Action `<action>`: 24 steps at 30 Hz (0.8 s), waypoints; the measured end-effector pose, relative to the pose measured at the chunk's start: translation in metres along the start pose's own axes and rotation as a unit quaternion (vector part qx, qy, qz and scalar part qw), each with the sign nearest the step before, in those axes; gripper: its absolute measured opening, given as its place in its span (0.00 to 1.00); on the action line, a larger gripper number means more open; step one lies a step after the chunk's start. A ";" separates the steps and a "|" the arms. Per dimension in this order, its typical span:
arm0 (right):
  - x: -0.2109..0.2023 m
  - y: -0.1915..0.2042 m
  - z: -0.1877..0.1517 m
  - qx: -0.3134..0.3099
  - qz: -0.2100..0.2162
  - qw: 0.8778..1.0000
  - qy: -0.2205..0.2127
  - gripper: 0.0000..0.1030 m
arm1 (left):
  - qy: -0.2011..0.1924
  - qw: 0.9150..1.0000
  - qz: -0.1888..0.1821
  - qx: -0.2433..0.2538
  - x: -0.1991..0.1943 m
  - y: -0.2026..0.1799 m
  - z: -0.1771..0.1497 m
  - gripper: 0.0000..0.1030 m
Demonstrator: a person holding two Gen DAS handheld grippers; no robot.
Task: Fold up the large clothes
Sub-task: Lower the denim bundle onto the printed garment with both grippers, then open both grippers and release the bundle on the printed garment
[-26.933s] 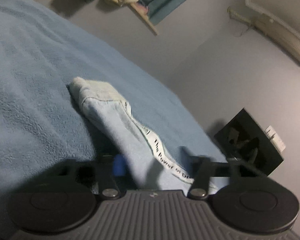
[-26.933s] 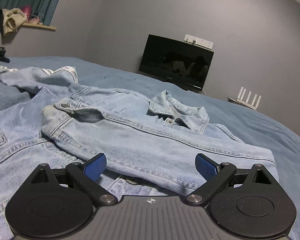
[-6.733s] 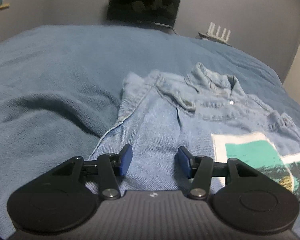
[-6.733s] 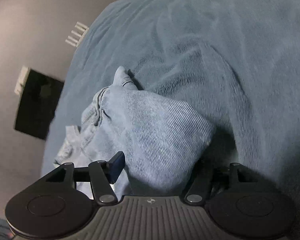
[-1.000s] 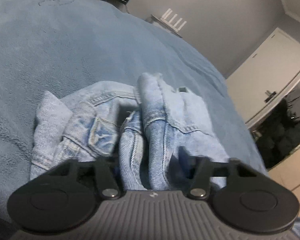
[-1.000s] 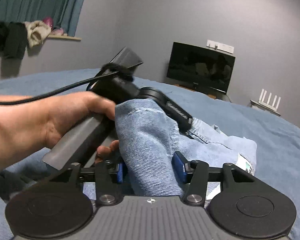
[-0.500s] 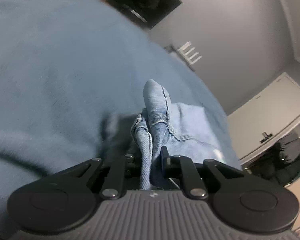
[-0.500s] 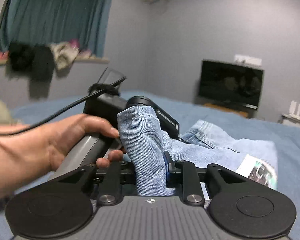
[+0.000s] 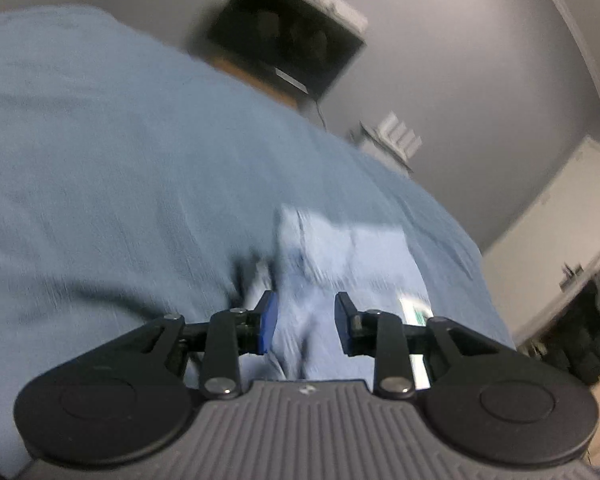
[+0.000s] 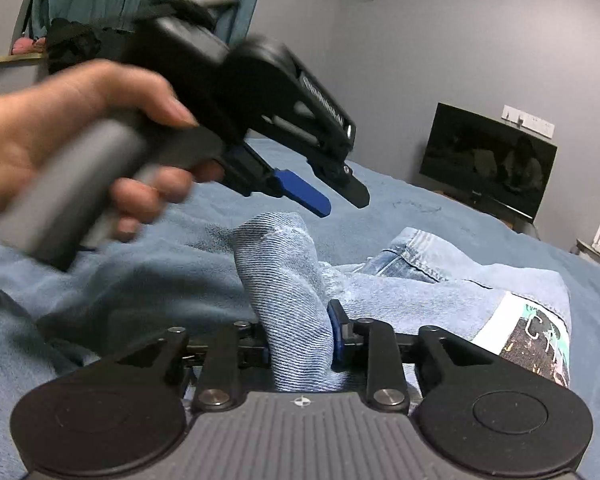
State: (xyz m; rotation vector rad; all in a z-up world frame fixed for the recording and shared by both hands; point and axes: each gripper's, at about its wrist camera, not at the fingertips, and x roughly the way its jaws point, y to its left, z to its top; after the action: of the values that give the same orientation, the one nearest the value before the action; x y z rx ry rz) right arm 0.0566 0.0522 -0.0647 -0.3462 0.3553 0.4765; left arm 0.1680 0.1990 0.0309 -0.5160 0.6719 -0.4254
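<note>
- Blue fleece blanket [image 10: 148,280], soft and faintly ribbed, spread wide under everything.
- Denim jacket [image 10: 440,292], pale and twilled, folded into a bundle on the blanket, printed patch showing at its right edge; blurred in the left wrist view [image 9: 352,252].
- Bare left hand [image 10: 60,132] wrapped round a grey handle, raised above the bundle, angled down toward it.
- Left gripper [image 10: 342,196], black with a blue pad, jaws apart and opening, nothing between them; the jacket lies beneath the parted fingers [image 9: 304,322].
- Right gripper [image 10: 300,344] low at the bundle's near end, jaws easing apart, an upright hump of denim filling the gap, still touching both pads.
</note>
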 end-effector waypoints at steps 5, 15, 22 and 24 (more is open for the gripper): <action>-0.013 -0.010 0.000 0.009 0.031 0.999 0.007 0.52 | 0.051 0.996 0.033 0.059 0.020 -0.011 -0.020 0.26; -0.089 -0.097 -0.002 0.155 0.004 0.988 0.002 0.59 | 0.081 0.996 -0.018 0.040 0.015 0.018 -0.023 0.26; -0.071 -0.129 -0.011 0.220 -0.039 0.974 0.029 0.48 | 0.106 0.988 -0.018 0.109 0.003 0.016 -0.036 0.25; -0.068 -0.127 -0.018 0.208 -0.016 0.977 0.047 0.48 | 0.111 0.983 -0.006 0.143 0.002 0.012 -0.042 0.25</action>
State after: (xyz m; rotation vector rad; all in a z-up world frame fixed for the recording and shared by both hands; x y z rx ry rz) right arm 0.0589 -0.0865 -0.0226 0.0324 0.5288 0.3431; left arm 0.1438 0.1944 -0.0052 -0.2020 0.8073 -0.5868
